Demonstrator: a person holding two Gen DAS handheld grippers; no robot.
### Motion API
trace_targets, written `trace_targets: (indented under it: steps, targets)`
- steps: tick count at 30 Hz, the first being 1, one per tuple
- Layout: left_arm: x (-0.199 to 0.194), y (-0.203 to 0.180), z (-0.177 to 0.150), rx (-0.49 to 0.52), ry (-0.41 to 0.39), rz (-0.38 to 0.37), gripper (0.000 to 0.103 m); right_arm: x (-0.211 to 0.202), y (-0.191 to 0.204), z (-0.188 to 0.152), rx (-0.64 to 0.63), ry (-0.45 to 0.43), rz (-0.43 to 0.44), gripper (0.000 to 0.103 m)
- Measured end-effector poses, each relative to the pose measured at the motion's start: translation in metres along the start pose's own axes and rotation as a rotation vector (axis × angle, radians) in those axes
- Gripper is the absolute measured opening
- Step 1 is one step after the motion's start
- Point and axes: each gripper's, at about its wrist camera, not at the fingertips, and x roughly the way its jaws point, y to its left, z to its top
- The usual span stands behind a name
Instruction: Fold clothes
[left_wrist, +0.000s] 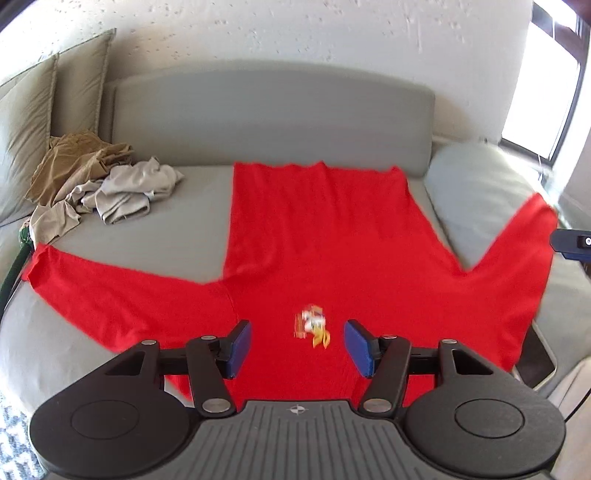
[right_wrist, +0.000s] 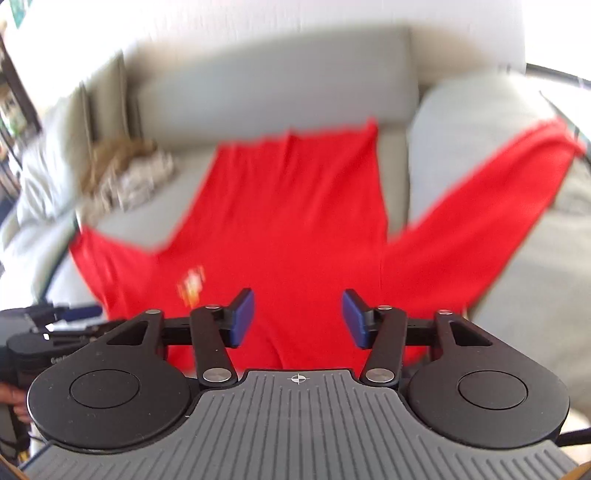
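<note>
A red long-sleeved shirt (left_wrist: 317, 236) lies spread flat on the grey sofa seat (left_wrist: 192, 206), hem towards the backrest, both sleeves stretched out to the sides. A small yellow and white chest print (left_wrist: 312, 326) faces up. My left gripper (left_wrist: 297, 347) hovers above the chest area, open, with only the cloth below showing between its blue pads (left_wrist: 242, 347). In the blurred right wrist view the same red shirt (right_wrist: 291, 229) fills the middle. My right gripper (right_wrist: 297, 317) hangs over its near part, open, with nothing held. The right sleeve (right_wrist: 491, 206) runs up over a pale cushion (right_wrist: 461, 129).
A crumpled pile of tan and light grey clothes (left_wrist: 96, 181) sits at the seat's back left, below two upright cushions (left_wrist: 44, 110). A pale cushion (left_wrist: 476, 184) lies at the right. The other gripper (right_wrist: 40, 339) and a hand (right_wrist: 13, 400) show at the lower left.
</note>
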Motion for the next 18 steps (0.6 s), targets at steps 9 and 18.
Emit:
trace_targets:
  steps: [9, 18]
  targets:
    - [0.082, 0.05, 0.107, -0.161, -0.147, 0.013, 0.06, 0.049, 0.004, 0.112, 0.017, -0.121, 0.005, 0.07]
    - [0.273, 0.118, 0.169, -0.228, 0.004, 0.015, 0.057, 0.258, -0.095, 0.18, 0.222, 0.048, -0.066, 0.046]
